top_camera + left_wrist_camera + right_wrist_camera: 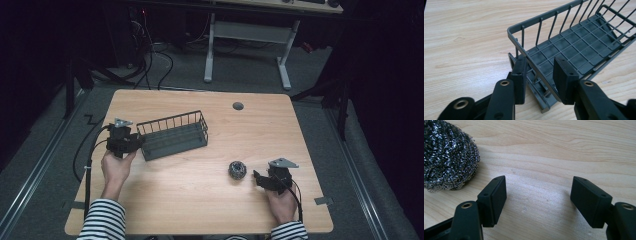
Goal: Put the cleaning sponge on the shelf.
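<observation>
Two grippers worked a wooden table, one at a wire basket, one near a steel scourer.
At centre left of the high view, the left gripper had its jaws astride the basket's near end wall, whether gripping I could not tell. Lower right, the right gripper lay with jaws wide apart on bare wood, the scourer just beside its left jaw.

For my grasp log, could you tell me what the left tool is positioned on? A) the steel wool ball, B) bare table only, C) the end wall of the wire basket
C: the left tool has one jaw on each side of the wire basket's end wall.
</observation>
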`<state>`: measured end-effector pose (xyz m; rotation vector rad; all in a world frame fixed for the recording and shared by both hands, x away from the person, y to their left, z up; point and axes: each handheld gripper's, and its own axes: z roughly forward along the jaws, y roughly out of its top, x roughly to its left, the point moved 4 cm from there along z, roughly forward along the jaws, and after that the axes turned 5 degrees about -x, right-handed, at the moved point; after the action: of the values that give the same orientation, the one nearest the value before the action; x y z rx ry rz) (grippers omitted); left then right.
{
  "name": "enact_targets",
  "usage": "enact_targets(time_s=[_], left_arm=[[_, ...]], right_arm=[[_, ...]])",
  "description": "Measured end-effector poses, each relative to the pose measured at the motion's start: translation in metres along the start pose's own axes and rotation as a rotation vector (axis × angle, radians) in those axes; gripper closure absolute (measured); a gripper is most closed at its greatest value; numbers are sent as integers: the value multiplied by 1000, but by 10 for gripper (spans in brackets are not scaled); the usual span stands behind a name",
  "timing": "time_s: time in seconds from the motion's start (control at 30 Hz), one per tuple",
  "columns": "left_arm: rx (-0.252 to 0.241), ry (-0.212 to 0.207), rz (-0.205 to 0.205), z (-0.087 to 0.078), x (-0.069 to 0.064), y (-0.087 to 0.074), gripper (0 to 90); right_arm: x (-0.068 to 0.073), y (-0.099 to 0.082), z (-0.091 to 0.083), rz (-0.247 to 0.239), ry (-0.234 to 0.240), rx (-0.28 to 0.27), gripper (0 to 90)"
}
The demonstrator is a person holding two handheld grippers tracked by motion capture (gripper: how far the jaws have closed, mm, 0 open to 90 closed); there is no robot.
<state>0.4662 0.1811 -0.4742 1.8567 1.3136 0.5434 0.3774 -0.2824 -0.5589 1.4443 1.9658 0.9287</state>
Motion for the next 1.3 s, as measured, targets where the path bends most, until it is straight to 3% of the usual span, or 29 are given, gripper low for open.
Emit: enact_targets(time_s=[0.2,0.57,1.3], left_arm=[[-5,-14,17,-3,-8,-1,652],[-32,-50,5,-7,-20,-8,657],[-54,-92,49,-19,-51,-19,654]], right_arm=[[0,0,0,1,0,0,293],[0,0,0,0,0,0,293],[0,0,0,-1,1,1,293]])
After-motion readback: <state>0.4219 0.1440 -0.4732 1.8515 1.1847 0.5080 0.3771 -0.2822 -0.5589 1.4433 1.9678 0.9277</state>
